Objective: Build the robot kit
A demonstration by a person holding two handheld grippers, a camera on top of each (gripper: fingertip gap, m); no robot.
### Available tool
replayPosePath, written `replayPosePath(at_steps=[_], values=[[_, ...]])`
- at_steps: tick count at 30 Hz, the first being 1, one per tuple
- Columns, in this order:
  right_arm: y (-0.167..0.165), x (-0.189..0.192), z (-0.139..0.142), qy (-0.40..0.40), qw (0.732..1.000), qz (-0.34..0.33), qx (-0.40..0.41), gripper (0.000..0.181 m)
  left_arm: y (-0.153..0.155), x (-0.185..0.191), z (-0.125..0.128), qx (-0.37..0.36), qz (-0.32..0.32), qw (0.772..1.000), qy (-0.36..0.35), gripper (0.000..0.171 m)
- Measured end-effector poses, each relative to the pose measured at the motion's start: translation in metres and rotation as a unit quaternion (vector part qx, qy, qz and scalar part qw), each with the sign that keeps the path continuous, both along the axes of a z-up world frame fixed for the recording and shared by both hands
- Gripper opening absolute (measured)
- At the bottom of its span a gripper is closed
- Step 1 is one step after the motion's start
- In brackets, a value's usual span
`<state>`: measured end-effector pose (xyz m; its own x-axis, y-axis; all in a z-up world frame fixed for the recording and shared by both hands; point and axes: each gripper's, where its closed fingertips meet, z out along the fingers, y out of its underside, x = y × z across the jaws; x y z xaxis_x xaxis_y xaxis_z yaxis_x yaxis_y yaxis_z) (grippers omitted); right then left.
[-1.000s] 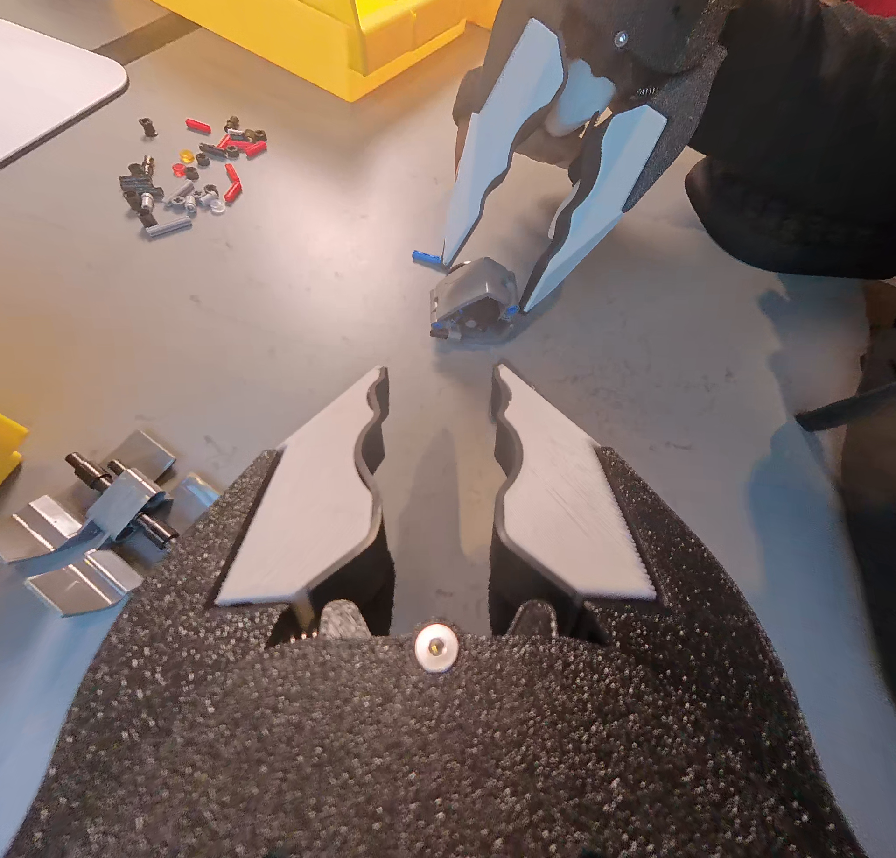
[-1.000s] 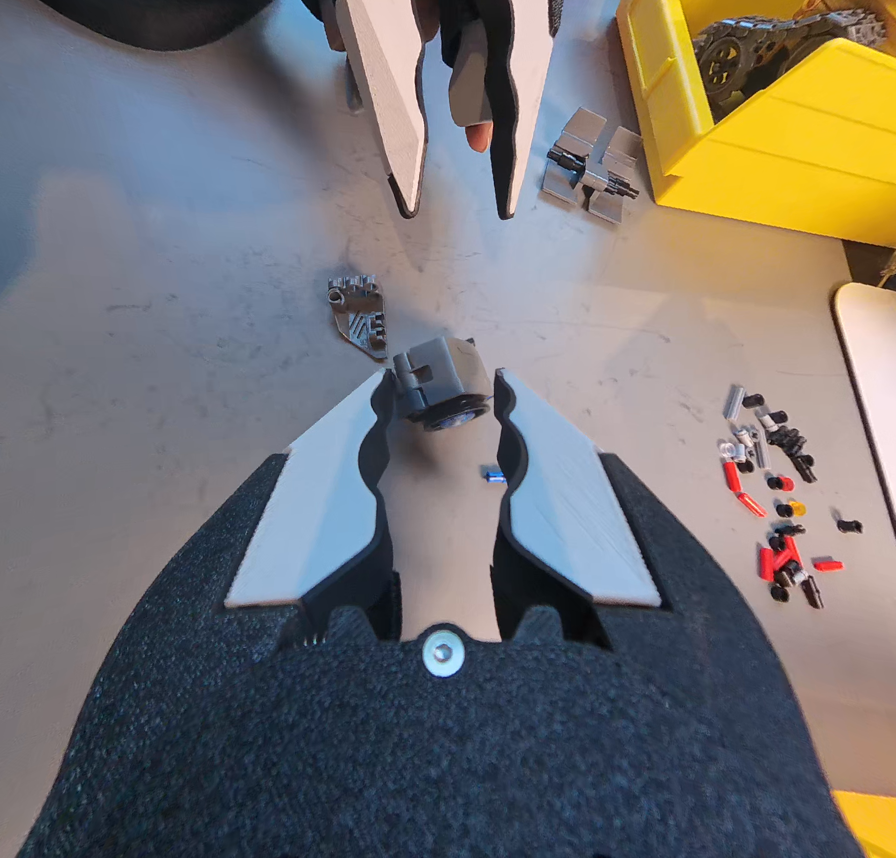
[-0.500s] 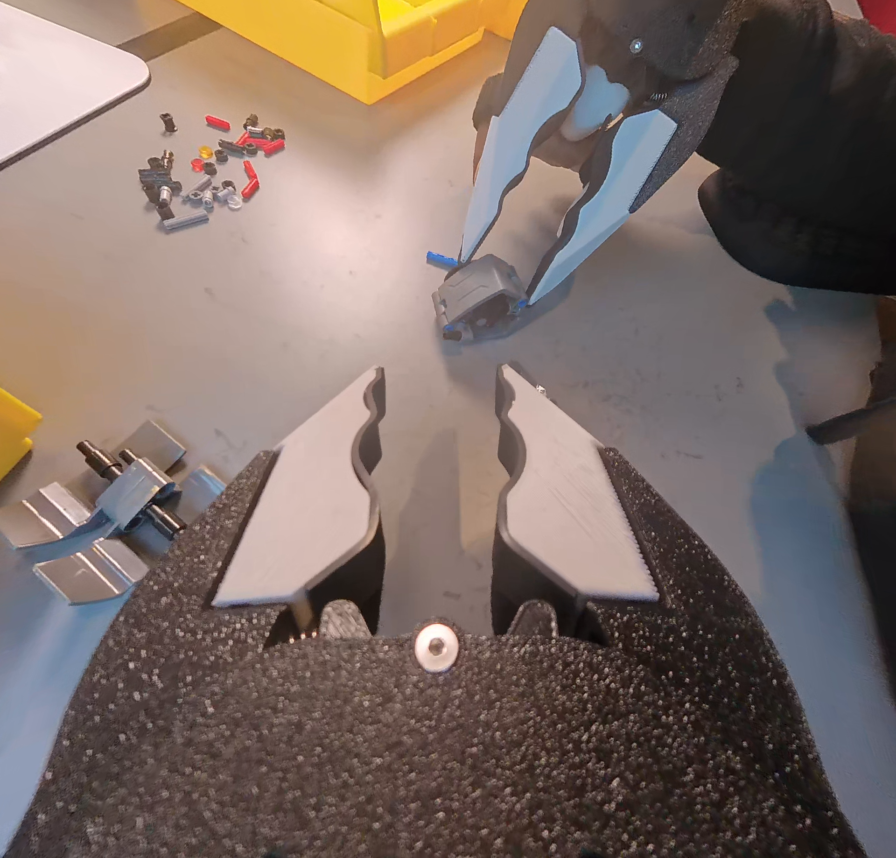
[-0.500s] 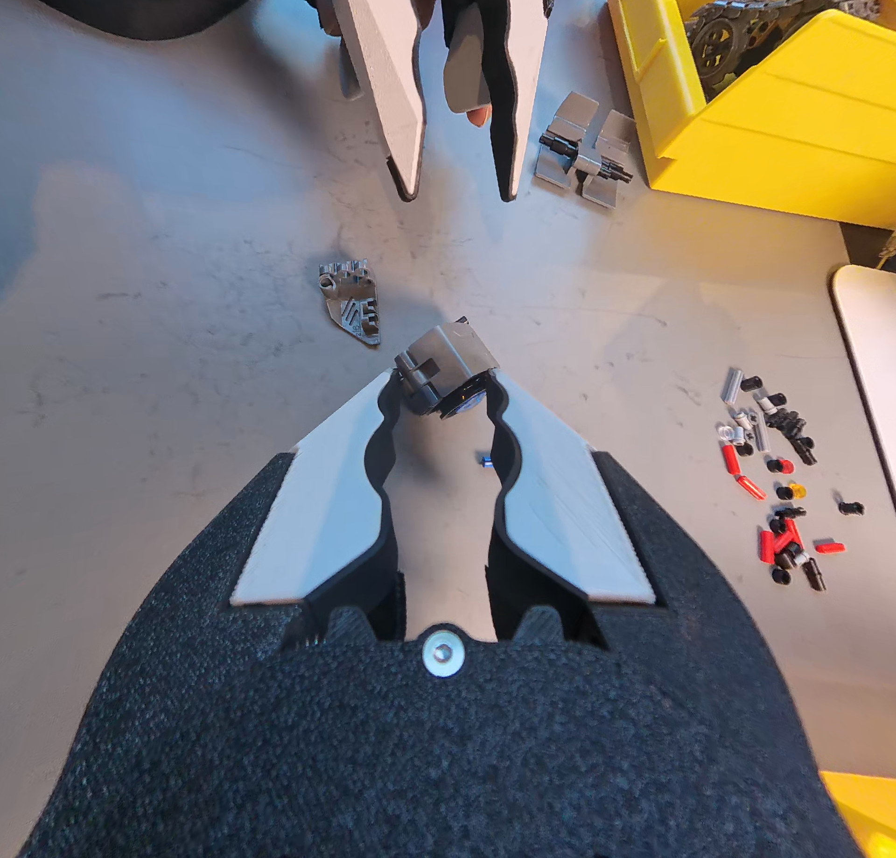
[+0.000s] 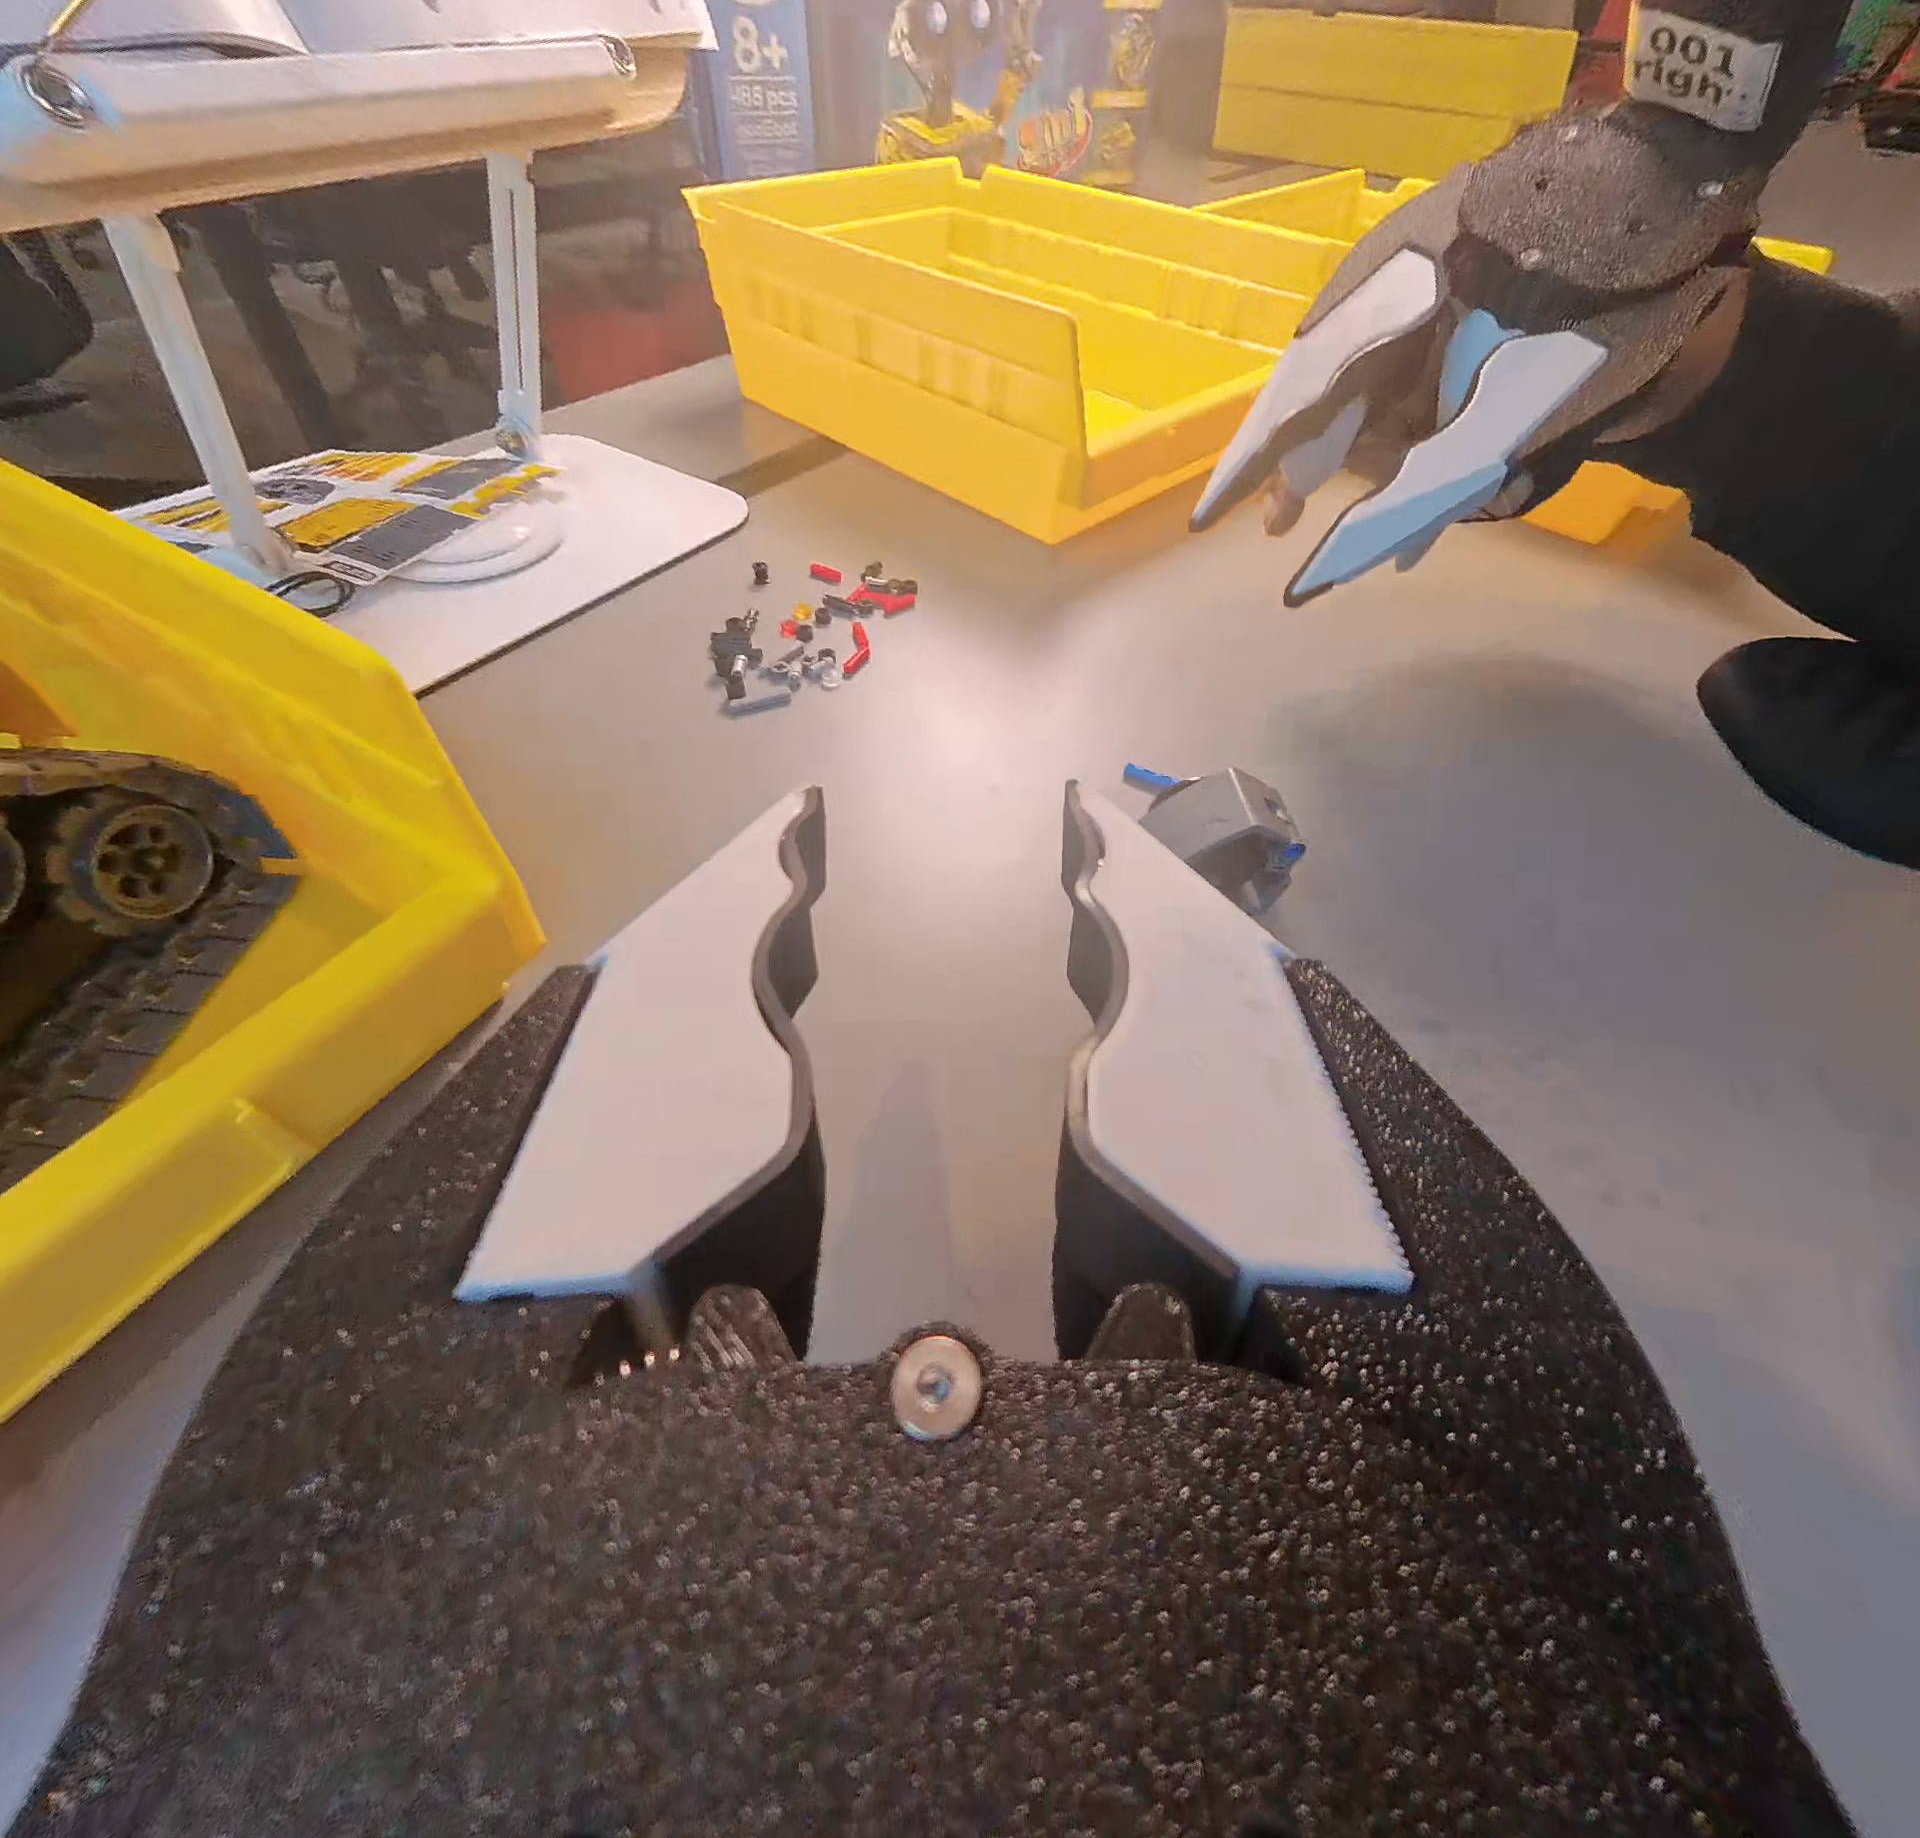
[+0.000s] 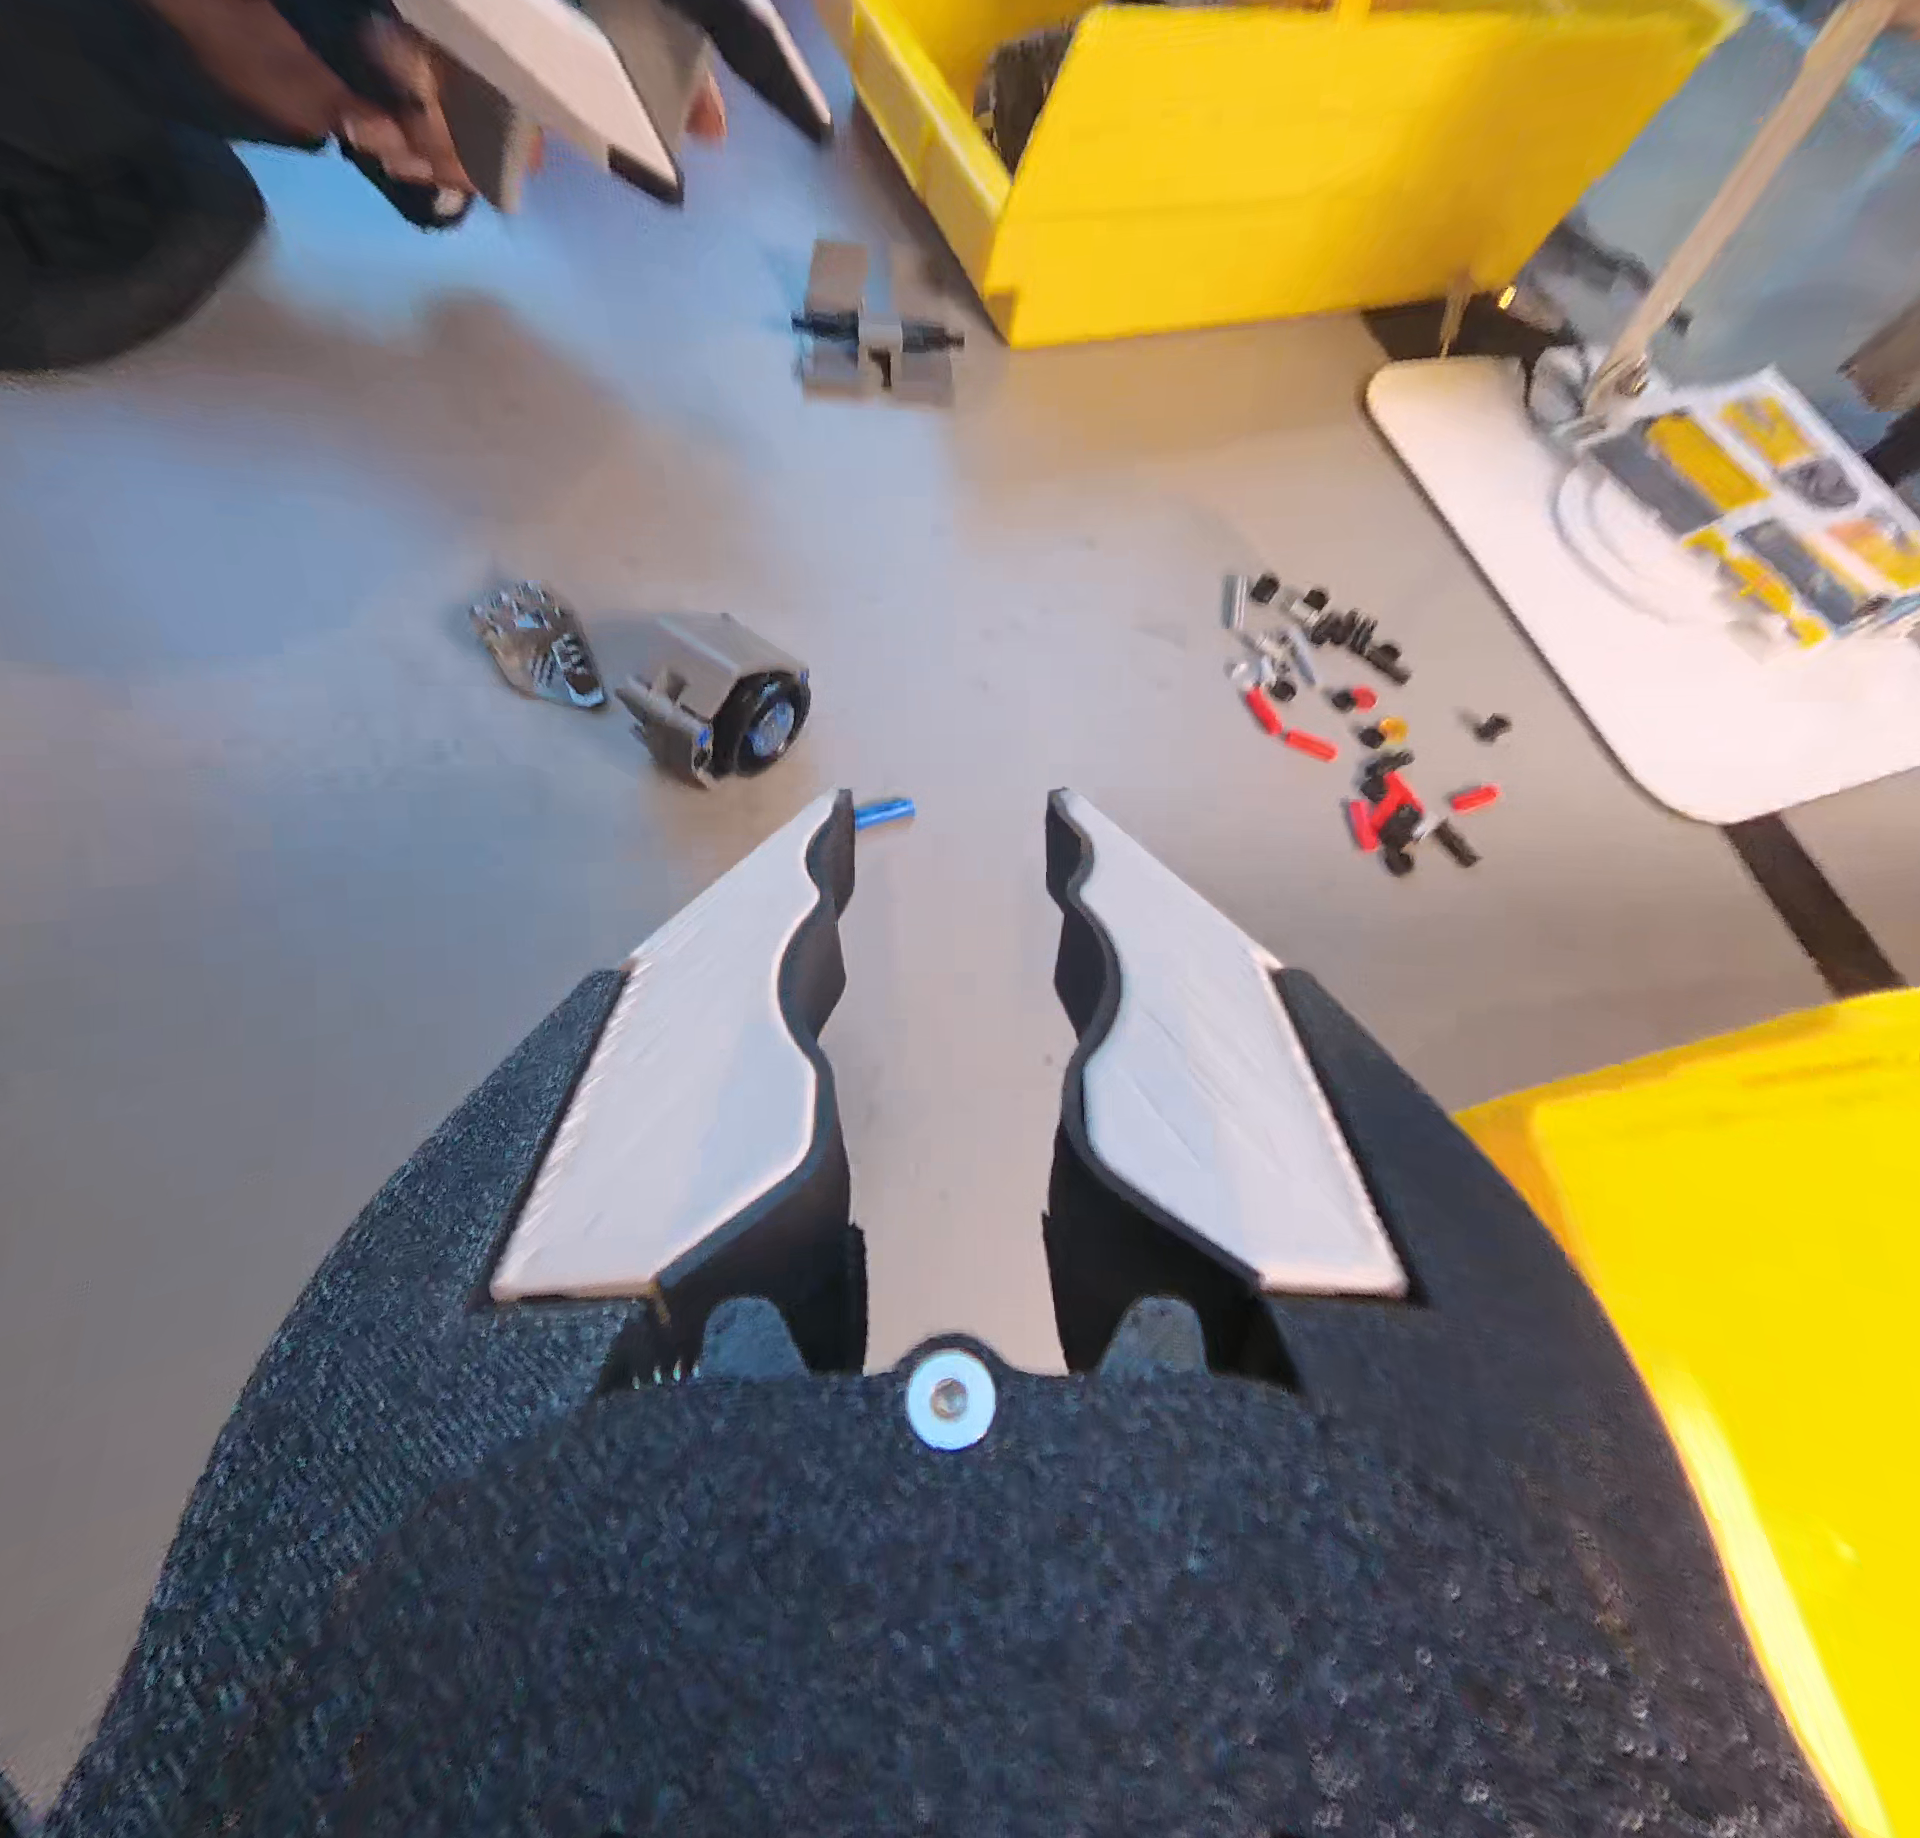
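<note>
Both tongs hang open and empty above the table [image 5: 935, 749]: the left tongs [image 5: 943, 817] beside a grey motor block [image 5: 1226, 832], the right tongs [image 6: 948, 812] near a blue pin [image 6: 885, 812].

Bright, mixed indoor light; one view sharp, the other smeared.

The left wrist view is rendered crisply, with a pale glare patch on the grey table [image 5: 966, 718] and soft shadows cast toward its right edge. The right wrist view is blurred throughout, most heavily at the yellow bin [image 6: 1299, 157] and the frame corners. Wide-angle bending is seen at the edges of both, and a bluish cast at upper left.
</note>
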<state>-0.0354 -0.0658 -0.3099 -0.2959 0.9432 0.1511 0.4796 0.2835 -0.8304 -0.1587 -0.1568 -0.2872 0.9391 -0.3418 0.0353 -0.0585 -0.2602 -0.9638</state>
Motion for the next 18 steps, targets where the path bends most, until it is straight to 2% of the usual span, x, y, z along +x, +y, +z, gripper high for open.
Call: replayPosePath(at_steps=[5, 7, 18], values=[[-0.016, -0.013, -0.046, -0.090, 0.996, 0.006, -0.004, 0.036, 0.001, 0.002, -0.008, -0.012, -0.003, 1.000, 0.012, 0.044], [-0.018, -0.016, -0.058, -0.120, 0.993, 0.001, 0.002, 0.029, 0.001, 0.003, -0.008, -0.013, -0.003, 1.000, 0.017, 0.044], [-0.021, -0.026, -0.066, -0.154, 0.988, -0.030, -0.010, 0.022, -0.001, 0.004, -0.006, -0.016, -0.006, 1.000, 0.015, 0.044]])
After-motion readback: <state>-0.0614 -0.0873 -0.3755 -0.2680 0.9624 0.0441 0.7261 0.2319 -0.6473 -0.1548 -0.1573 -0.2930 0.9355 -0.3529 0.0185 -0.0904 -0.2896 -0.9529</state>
